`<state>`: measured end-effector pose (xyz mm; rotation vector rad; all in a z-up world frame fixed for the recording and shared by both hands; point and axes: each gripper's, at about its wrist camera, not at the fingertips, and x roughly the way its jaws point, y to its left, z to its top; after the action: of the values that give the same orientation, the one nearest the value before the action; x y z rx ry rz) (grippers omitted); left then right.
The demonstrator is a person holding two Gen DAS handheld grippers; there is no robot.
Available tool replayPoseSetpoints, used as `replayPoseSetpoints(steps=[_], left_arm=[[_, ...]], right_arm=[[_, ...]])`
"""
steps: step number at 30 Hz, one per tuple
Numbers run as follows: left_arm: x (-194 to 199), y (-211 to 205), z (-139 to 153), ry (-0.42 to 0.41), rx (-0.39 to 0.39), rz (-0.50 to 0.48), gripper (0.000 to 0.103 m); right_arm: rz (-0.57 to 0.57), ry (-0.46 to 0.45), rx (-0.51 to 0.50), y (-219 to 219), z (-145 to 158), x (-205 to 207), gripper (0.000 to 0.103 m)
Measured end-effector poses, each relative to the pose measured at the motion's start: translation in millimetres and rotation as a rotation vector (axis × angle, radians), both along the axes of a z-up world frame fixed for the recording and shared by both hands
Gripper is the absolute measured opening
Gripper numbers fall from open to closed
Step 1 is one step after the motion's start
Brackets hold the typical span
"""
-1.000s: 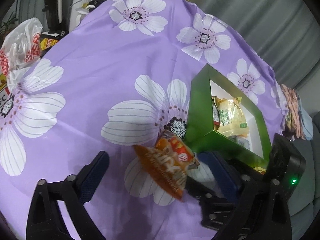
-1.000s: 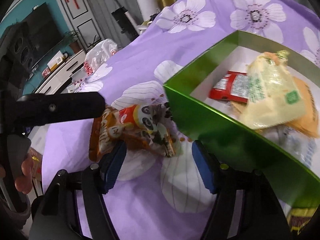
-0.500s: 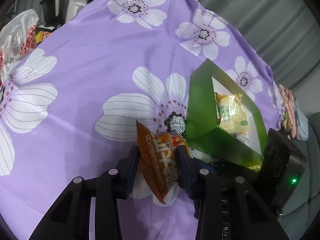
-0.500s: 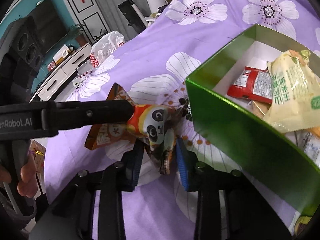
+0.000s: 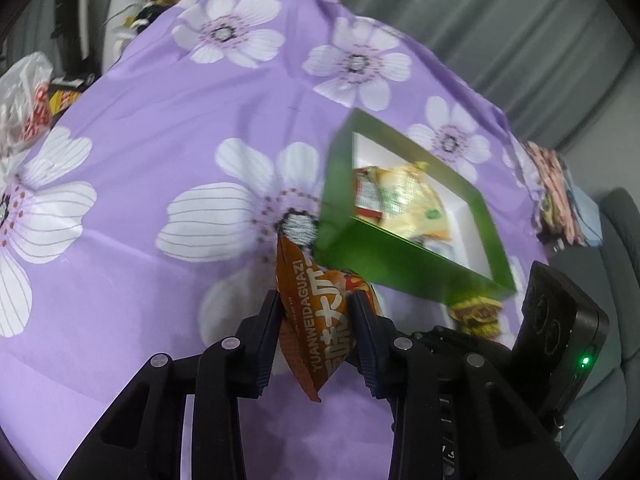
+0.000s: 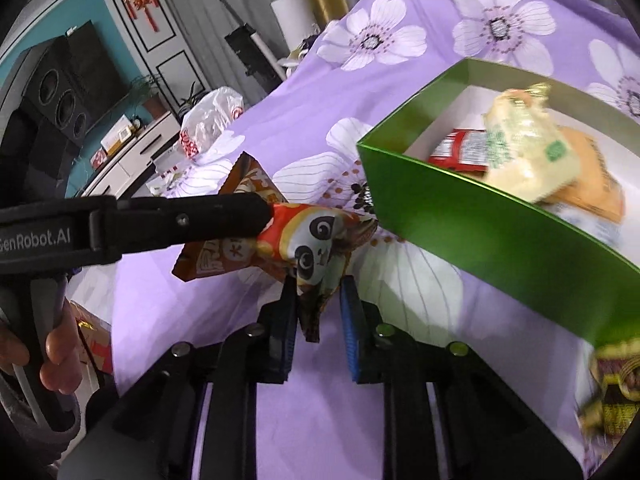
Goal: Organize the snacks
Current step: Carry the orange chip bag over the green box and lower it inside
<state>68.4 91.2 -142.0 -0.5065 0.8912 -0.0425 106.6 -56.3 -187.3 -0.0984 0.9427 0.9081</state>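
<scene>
An orange snack packet with a panda print (image 5: 320,312) (image 6: 308,240) is held between both grippers above the purple flowered cloth. My left gripper (image 5: 318,308) is shut on its one end; it shows from the side in the right wrist view (image 6: 264,212). My right gripper (image 6: 318,300) is shut on the packet's other, lower end. A green box (image 5: 384,256) (image 6: 460,220) with a white inside stands just right of the packet and holds a yellow packet (image 6: 524,152), a red packet (image 6: 464,152) and an orange one (image 6: 592,188).
A brown and yellow snack packet (image 5: 478,314) (image 6: 612,392) lies on the cloth by the box's near corner. A white plastic bag (image 5: 24,100) (image 6: 208,120) sits at the table's far left edge. A TV cabinet and speakers stand beyond the table.
Both grippers closed on the panda packet, which lay on the cloth a second ago, and have lifted it. Both views have moved a little nearer the green box.
</scene>
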Motion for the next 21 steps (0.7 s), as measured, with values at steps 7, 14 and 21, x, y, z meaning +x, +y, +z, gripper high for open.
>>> replayPoseSetpoints(steps=[7,14,21], left_arm=[[-3.6,-42.7,19.4,-0.028,0.027,-0.108,0.035],[-2.4,-89.5,36.4,-0.058,0.064,-0.211,0.035],[6.8,-119.9,53.3,-0.094,0.099,-0.271,0.035]], right_arm=[[-0.091,-0.017,0.040,-47.4,15.7,-19.5,0.020],[-0.168,-0.068,0.056,-93.3,31.0,-32.7,0.021],[-0.232,-0.100,0.086,-119.0,45.0,-29.4,0.021]])
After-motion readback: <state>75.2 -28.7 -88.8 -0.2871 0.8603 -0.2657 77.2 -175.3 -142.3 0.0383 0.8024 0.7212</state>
